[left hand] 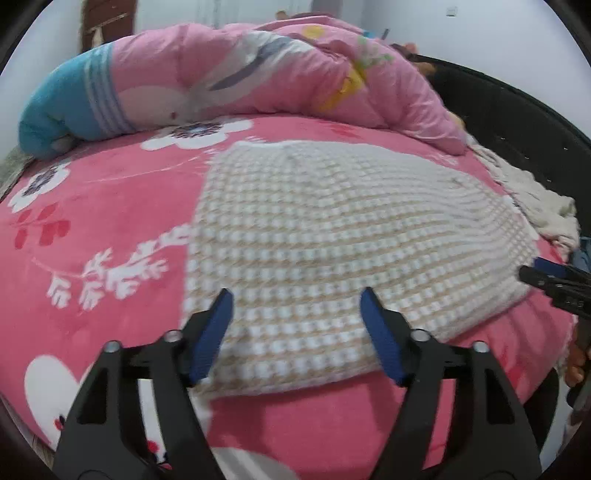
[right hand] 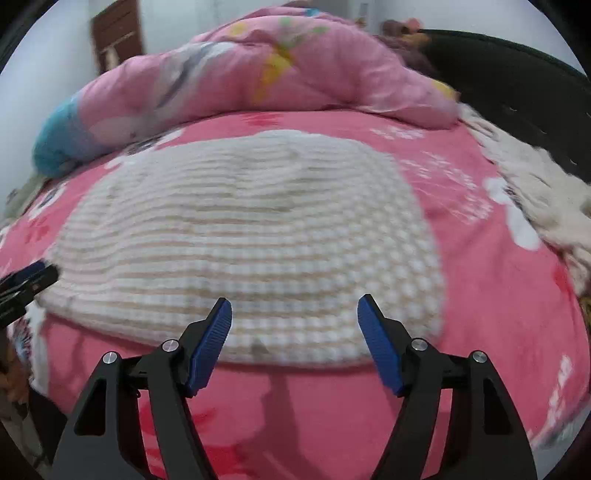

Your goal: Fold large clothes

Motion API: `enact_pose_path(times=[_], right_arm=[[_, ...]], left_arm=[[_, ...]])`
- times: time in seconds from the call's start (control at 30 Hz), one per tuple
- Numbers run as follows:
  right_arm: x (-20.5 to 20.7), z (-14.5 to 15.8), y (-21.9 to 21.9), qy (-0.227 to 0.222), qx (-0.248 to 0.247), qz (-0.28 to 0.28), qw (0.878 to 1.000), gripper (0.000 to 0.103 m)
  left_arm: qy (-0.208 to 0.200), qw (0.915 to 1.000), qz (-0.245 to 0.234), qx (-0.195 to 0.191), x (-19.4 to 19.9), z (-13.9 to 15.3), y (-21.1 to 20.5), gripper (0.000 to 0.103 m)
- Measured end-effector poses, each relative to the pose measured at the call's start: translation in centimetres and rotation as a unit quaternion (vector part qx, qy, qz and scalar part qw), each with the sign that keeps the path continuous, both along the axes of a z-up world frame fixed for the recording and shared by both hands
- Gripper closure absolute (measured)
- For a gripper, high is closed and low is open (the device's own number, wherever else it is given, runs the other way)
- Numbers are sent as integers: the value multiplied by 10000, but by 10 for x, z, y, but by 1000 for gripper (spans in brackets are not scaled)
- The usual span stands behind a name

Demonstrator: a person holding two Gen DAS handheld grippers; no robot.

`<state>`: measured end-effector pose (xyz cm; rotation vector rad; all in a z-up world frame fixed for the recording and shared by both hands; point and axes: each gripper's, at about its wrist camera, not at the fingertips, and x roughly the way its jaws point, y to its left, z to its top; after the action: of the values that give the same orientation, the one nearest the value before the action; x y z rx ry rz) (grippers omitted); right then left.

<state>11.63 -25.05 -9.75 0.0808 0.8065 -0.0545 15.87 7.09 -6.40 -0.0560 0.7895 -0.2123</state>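
Observation:
A cream and beige knitted garment [left hand: 332,236] lies folded flat on the pink flowered bedspread [left hand: 92,206]. My left gripper [left hand: 297,295] hangs open just above the garment's near edge, nothing between its blue pads. In the right wrist view the same garment [right hand: 251,236] fills the middle of the bed, and my right gripper [right hand: 294,302] stands open over its near edge, also empty. The right gripper's tip [left hand: 546,275] shows at the right edge of the left wrist view. At the left edge of the right wrist view is the left gripper's tip [right hand: 33,275].
A pink quilt [left hand: 295,74] with a blue end is heaped along the far side of the bed. A white fringed cloth [left hand: 535,199] lies at the right beside the dark headboard [left hand: 517,118]. A brown wooden door [right hand: 118,33] stands behind.

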Motion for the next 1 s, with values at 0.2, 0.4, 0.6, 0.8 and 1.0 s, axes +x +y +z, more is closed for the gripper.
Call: enact_pose_path(times=[0.2, 0.4, 0.6, 0.8, 1.0], right_arm=[[6, -38, -6, 336, 202, -200, 9990, 34], [-41, -9, 12, -33, 282, 37, 9996, 20], [-82, 7, 43, -346, -40, 580, 9977, 10], [-107, 28, 55, -696, -263, 663, 9950, 6], [-118, 39, 57, -978, -628, 417, 9923, 6]], left_arm=[[347, 9990, 201, 170, -6, -15, -6, 31], [-41, 9996, 280, 62, -40, 20, -3, 21], [-351, 9986, 386, 129, -59, 46, -13, 11], [-456, 9952, 723, 468, -75, 59, -29, 8], [-323, 9914, 781, 1004, -84, 65, -50, 8]])
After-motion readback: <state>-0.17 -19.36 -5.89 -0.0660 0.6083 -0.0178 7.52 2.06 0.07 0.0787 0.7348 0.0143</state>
